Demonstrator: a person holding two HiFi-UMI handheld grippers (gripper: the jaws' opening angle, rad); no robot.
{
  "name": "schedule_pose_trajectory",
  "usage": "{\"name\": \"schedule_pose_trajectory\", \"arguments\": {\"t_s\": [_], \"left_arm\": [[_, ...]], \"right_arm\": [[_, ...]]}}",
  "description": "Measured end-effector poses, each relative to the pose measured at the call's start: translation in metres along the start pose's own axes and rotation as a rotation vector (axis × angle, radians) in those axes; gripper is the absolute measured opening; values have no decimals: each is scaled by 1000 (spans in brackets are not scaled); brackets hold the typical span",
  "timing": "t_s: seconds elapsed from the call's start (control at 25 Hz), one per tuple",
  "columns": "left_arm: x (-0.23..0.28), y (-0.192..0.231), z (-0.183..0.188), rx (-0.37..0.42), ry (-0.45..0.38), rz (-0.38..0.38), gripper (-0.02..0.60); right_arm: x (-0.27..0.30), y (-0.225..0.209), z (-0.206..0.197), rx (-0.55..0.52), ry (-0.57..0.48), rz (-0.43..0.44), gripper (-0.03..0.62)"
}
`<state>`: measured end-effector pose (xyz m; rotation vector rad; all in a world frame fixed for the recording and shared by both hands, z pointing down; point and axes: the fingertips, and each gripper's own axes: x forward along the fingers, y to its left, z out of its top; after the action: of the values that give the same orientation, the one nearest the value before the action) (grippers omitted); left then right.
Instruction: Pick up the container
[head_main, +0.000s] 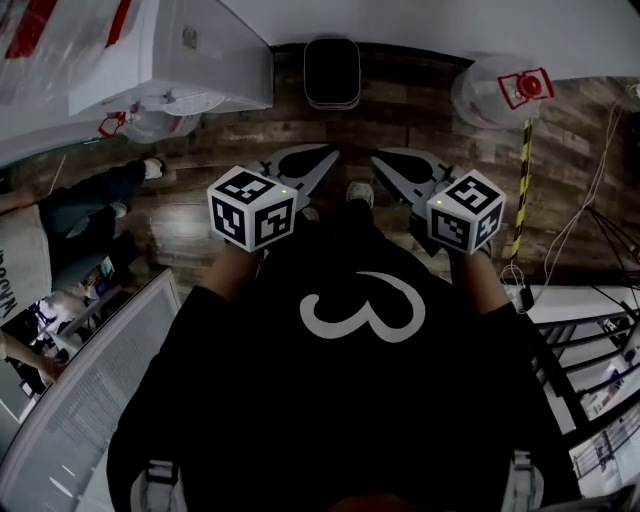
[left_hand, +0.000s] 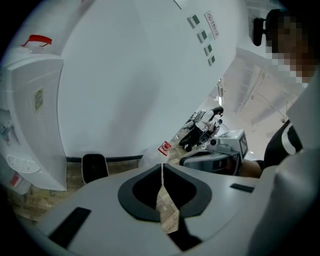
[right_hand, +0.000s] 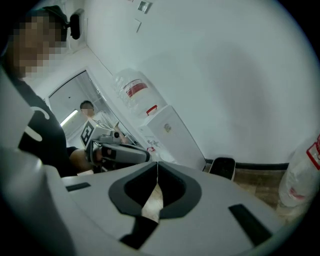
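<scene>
Both grippers are held side by side in front of the person's black shirt, pointing at the white wall. My left gripper (head_main: 330, 152) (left_hand: 161, 165) is shut with nothing between its jaws. So is my right gripper (head_main: 378, 157) (right_hand: 157, 163), a short gap to its right. A small black bin (head_main: 331, 72) (left_hand: 94, 167) (right_hand: 223, 167) stands on the wood floor against the wall, straight ahead of both. A large clear water jug (head_main: 495, 92) (right_hand: 302, 177) with a red label stands to the bin's right. Neither gripper touches either of them.
A white cabinet (head_main: 190, 50) (left_hand: 35, 115) (right_hand: 172, 135) stands at the left by the wall. Another person (head_main: 60, 220) stands at the far left. A yellow-black striped pole (head_main: 522, 190) and cables lie at the right, with metal racks (head_main: 590, 350) beyond.
</scene>
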<state>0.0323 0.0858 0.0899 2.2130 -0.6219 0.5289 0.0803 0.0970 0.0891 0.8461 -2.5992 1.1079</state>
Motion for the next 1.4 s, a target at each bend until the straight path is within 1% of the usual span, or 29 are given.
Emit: {"name": "schedule_pose_trajectory", "arguments": {"t_s": [0.16,0.36,0.48,0.64,0.72,0.84,0.92,1.04,1.12,1.24,1.4], "left_arm": [[18,26,-12,-38,4,23,18],[30,78,-29,-78,35,78,18],[35,112,-41,-103,55,116,20],[44,166,-61,-167,74,151,28],[47,197,-73,-189,94,188,34],[54,239,-92,-223,120,232,56],[60,262,-103,-250,141,238,87],[69,293,-115,-268,174,250,97],[76,312,-120,-280,188,251,109],[89,336,-125,-289,205,251,130],[110,369,-140,-284,208,258,141]], "right_arm": [[10,-26,-14,17,38,16,26],[37,-63,-28,48,74,0,26],[51,-91,-44,79,115,-35,26],[76,-130,-68,116,165,-72,28],[89,-146,-78,148,180,-84,28],[105,-169,-96,136,228,-129,28],[115,-189,-108,142,252,-168,28],[135,-222,-124,203,272,-217,28],[150,-241,-134,224,293,-242,28],[173,-266,-149,247,313,-259,28],[197,-304,-178,276,331,-293,29]]}}
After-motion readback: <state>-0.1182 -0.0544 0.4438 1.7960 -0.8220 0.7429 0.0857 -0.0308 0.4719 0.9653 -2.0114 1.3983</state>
